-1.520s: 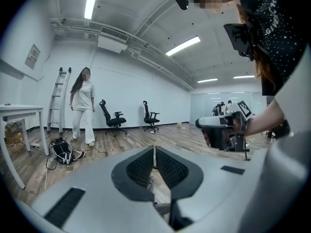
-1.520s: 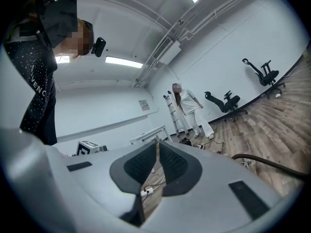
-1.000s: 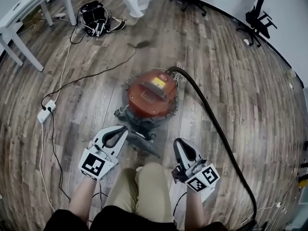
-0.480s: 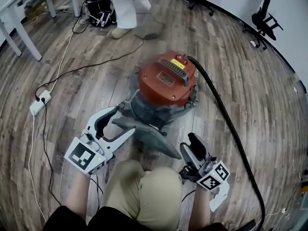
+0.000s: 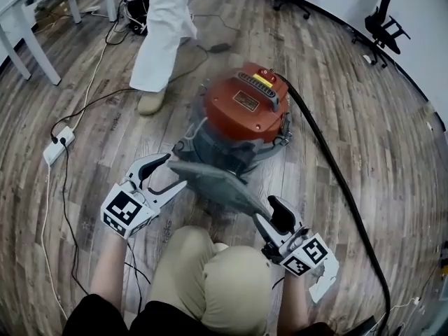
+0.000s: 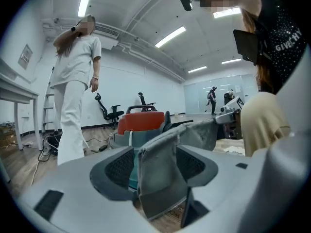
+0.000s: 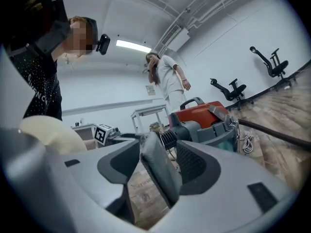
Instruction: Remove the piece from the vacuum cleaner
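Observation:
The vacuum cleaner has a red lid and grey body and stands on the wooden floor; it also shows as the vacuum and the vacuum. A flat grey piece reaches from its base toward me. My left gripper straddles the piece's left end, its jaws opening with the grey piece between them. My right gripper straddles the other end, jaws likewise opening around the grey piece. No pad visibly presses on it.
A black hose runs from the lid down the right side. A person in white trousers stands just left of the vacuum. A power strip with cables lies at left, a white table top left, office chairs top right.
Both grippers went from shut and empty to open, and moved forward onto the grey piece. The person in white walked nearer to the vacuum.

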The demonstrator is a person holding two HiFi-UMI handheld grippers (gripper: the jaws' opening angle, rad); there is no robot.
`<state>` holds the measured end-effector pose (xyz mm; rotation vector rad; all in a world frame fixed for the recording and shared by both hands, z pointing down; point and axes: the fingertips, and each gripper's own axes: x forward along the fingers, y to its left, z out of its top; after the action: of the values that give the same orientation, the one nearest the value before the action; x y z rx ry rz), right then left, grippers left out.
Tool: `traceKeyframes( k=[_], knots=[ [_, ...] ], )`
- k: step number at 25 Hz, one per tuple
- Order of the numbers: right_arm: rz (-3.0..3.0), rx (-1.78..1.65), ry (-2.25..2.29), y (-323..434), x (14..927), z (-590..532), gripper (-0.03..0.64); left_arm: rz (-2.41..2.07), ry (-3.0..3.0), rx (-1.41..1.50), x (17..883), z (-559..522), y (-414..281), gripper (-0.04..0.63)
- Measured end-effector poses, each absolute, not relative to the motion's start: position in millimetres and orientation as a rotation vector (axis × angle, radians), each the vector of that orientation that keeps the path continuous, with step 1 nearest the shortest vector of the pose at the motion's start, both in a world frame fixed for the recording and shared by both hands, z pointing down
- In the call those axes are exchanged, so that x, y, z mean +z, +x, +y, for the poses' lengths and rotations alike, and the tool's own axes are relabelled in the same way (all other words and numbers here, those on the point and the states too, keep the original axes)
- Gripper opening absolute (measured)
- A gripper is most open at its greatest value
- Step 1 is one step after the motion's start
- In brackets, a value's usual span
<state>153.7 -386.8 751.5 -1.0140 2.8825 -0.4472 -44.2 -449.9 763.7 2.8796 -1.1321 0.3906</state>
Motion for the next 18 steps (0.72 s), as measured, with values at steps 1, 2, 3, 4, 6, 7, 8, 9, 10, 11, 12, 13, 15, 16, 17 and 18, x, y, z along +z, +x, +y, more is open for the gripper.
traceKeyframes(
  k=[1,2,3,4,6,7,8,9,10,11,12,13,15,16,17,18],
  knots=[
    [2.910,-0.424,-1.027,152,754,-386,0.230,-1.130,2.880,0.398,766,-451,-43,0.279],
    [2.935,-0.404,-1.038,150,757,-386,0.229,-1.131,2.882,0.410,768,-452,-42,0.279],
    [2.953,-0.395,-1.051,149,760,-386,0.229,-1.139,2.883,0.423,769,-453,-42,0.265],
    [2.962,-0.395,-1.067,149,762,-387,0.227,-1.154,2.878,0.428,770,-453,-43,0.214],
    [2.951,-0.398,-1.103,150,763,-388,0.107,-1.196,2.853,0.415,769,-454,-47,0.095],
    [2.941,-0.398,-1.113,151,763,-388,0.063,-1.214,2.843,0.407,769,-453,-48,0.081],
    [2.936,-0.393,-1.117,151,762,-387,0.046,-1.227,2.838,0.405,769,-452,-48,0.067],
    [2.938,-0.385,-1.117,150,762,-385,0.040,-1.235,2.837,0.401,769,-450,-48,0.042],
    [2.943,-0.376,-1.112,150,761,-383,0.038,-1.240,2.834,0.385,769,-447,-47,0.028],
    [2.947,-0.372,-1.102,149,761,-381,0.037,-1.240,2.827,0.358,769,-445,-47,0.026],
    [2.945,-0.375,-1.088,147,761,-380,0.035,-1.237,2.818,0.330,768,-443,-48,0.023],
    [2.941,-0.383,-1.075,146,760,-378,0.035,-1.233,2.813,0.311,767,-442,-48,0.023],
    [2.934,-0.395,-1.064,145,760,-373,0.034,-1.222,2.818,0.300,767,-436,-48,0.021],
    [2.934,-0.396,-1.063,144,760,-372,0.034,-1.216,2.824,0.300,766,-433,-47,0.021],
    [2.934,-0.393,-1.063,144,759,-370,0.034,-1.210,2.830,0.304,766,-429,-46,0.021],
    [2.935,-0.390,-1.060,143,758,-369,0.034,-1.206,2.836,0.314,767,-425,-45,0.021]
  ],
)
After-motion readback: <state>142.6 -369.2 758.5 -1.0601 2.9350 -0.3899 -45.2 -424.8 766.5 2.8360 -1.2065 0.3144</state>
